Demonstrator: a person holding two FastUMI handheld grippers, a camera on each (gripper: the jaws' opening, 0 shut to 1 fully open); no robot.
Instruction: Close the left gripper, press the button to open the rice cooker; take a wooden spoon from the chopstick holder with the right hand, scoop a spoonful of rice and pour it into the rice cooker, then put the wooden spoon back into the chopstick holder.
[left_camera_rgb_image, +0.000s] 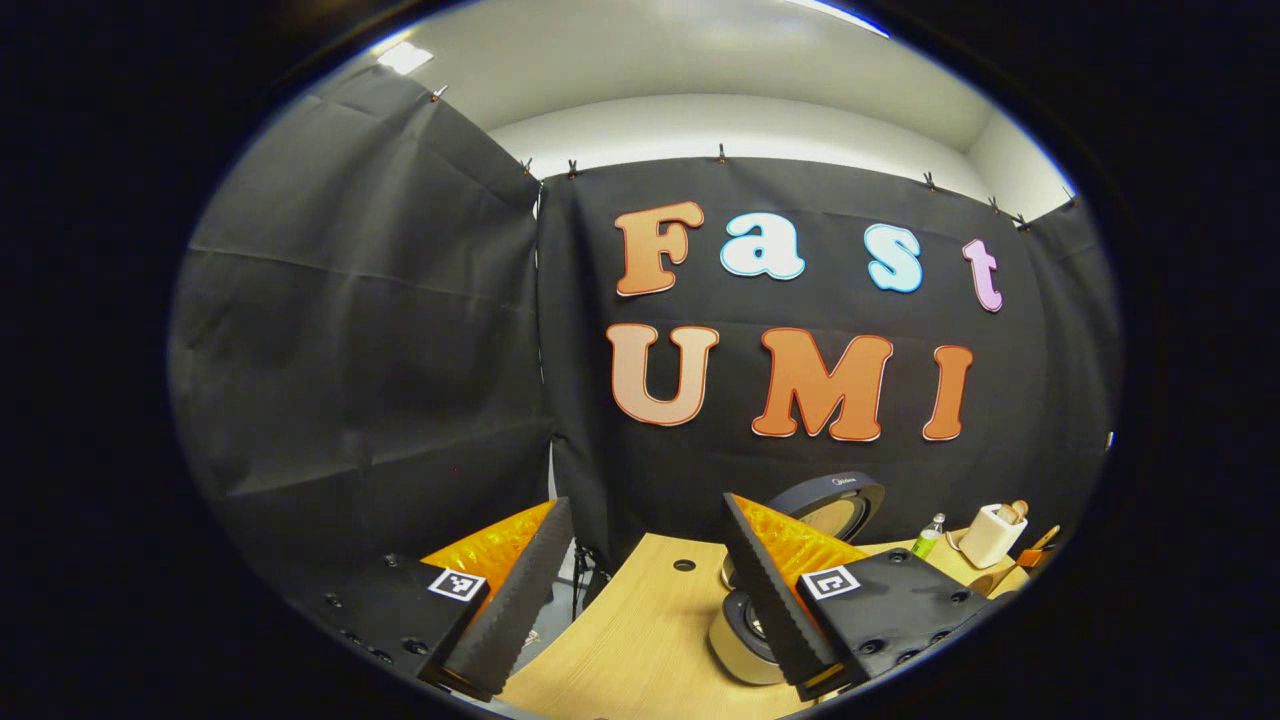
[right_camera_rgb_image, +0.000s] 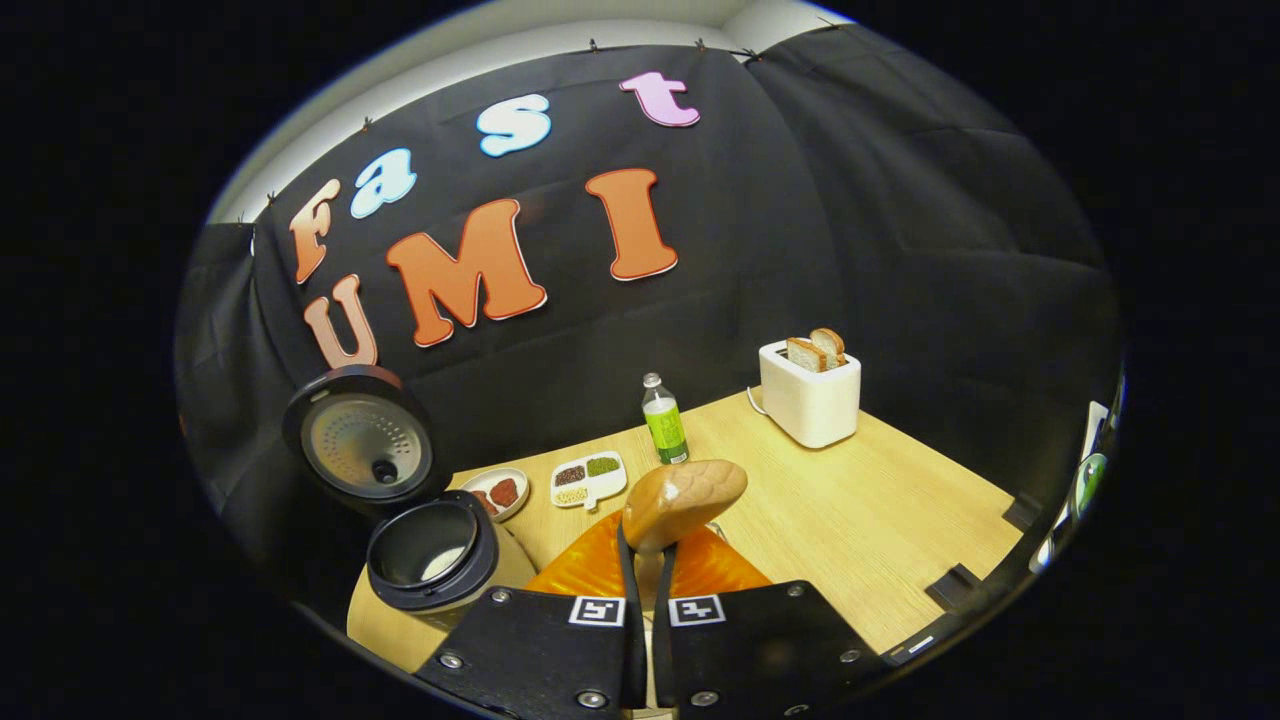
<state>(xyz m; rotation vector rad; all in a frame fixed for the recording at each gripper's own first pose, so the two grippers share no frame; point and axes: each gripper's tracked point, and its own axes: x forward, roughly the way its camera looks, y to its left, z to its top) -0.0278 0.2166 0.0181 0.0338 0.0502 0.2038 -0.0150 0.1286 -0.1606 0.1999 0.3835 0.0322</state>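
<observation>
My right gripper is shut on the handle of a wooden spoon, whose rounded bowl stands up above the fingertips; I cannot tell whether it holds anything. The rice cooker stands open to the left of it, with its lid raised and something pale in the bottom of the pot. My left gripper is open with nothing between its fingers. It hovers over the table's left end, and the open rice cooker is partly hidden behind its right finger.
A divided dish of grains and a small plate lie behind the cooker. A green-labelled bottle and a white toaster holding bread stand farther back on the wooden table. Black cloth walls close in the back and sides.
</observation>
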